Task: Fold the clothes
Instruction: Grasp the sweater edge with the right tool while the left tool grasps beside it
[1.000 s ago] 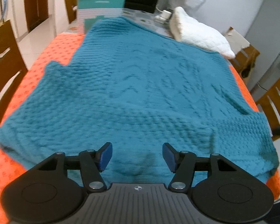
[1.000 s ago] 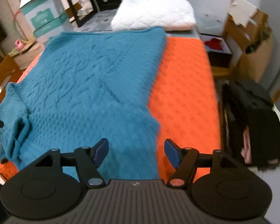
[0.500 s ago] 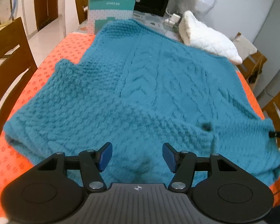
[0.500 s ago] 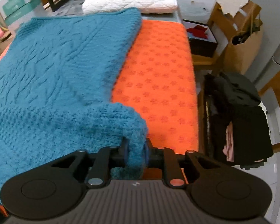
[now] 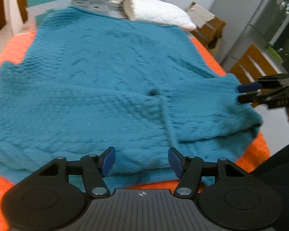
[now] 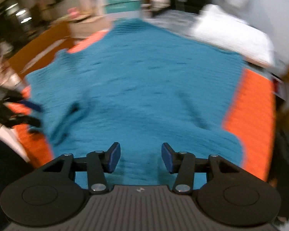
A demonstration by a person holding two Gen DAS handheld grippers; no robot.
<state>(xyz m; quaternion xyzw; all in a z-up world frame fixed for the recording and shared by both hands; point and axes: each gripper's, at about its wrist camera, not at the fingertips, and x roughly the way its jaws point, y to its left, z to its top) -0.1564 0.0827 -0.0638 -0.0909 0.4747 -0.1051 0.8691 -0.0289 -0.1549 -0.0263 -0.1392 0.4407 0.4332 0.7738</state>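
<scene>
1. Teal knit sweater (image 5: 109,88) lies spread across frame centre on the orange-covered worktop (image 5: 258,150).
2. Left hand-held gripper (image 5: 141,161) and right hand-held gripper (image 6: 140,157): both gaping, holding nothing.
3. Likely thick, floppy, stretchy; pinch the ribbed edges.

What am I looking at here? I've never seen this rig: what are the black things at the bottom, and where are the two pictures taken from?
There is no robot. A person holds a two-finger gripper in each hand, each carrying a fisheye camera looking forward along its fingers. The black shape at the bottom of one picture is the left gripper; in the other it is the right gripper. Each gripper also shows at the edge of the other's view. Both have their blue-padded fingers apart and hold nothing. Ahead lies a teal knitted sweater, spread over an orange cloth. A white pillow lies at the far end. The right view is blurred.
</scene>
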